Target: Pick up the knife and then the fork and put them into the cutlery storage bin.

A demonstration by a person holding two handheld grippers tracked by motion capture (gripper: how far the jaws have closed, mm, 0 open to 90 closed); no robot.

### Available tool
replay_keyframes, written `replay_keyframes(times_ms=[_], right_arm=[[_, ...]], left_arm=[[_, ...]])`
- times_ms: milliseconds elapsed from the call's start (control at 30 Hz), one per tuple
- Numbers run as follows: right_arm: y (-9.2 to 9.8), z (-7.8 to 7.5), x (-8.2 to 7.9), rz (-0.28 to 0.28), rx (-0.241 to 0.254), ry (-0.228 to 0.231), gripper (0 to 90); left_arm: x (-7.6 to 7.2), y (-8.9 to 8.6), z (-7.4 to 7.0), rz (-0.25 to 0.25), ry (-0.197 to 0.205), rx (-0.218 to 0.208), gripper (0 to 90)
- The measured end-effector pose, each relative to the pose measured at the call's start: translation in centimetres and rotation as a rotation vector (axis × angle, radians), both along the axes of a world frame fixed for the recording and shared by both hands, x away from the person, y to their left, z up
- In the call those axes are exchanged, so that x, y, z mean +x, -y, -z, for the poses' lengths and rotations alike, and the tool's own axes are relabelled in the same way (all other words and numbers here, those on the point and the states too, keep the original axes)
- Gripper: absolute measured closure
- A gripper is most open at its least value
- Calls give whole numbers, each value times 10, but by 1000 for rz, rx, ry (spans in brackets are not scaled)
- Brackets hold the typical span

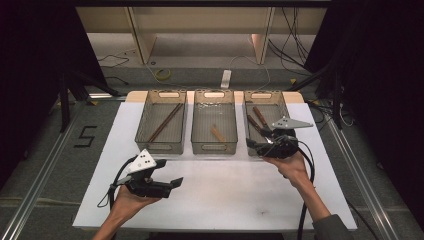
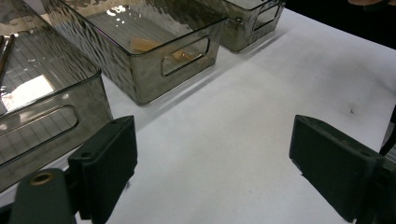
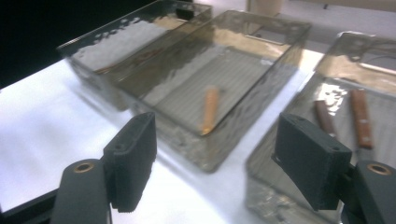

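left gripper (image 1: 167, 184): low left of the high view, over the bare white desk (image 1: 230, 195). Its jaws stand wide with nothing between them.
left bin (image 1: 162, 145): upper left of the desk. Long dark sticks (image 1: 165, 122) lie in it.
middle bin (image 1: 215, 146): in the centre. One short wooden piece (image 1: 217, 133) lies on its floor (it looks orange in the right gripper view (image 3: 210, 109)).
right bin (image 1: 276, 107): upper right of the desk. Two brown-handled tools (image 3: 362, 119) lie side by side in it.
right gripper (image 1: 257, 145): at the near rim of the right bin, jaws wide and holding nothing.
step in hand: I think it is sorting things into the bins.
how to do it well: pick one tool, come down straight over its handle, keep the jaws off the bin wall, then close slowly.
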State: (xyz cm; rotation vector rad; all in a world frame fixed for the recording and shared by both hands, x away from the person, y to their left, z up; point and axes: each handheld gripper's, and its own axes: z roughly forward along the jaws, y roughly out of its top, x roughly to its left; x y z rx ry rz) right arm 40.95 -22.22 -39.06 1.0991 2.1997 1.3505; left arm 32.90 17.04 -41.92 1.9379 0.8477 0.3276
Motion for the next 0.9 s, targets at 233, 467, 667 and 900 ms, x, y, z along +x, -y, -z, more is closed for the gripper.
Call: replay_keyframes(times_ms=[233, 467, 667, 900], right_arm=[[-6, 8, -23, -53, 38, 0, 293], [-4, 19, -45, -69, 86, -6, 289], [-1, 26, -61, -77, 100, 3, 279], [-2, 33, -73, -97, 91, 1, 259]], left_arm=[[-1, -1, -1, 1, 3, -12, 145], [0, -4, -2, -6, 6, -18, 144], [-1, -4, -3, -11, 4, -33, 143], [-1, -5, -3, -12, 0, -43, 143]])
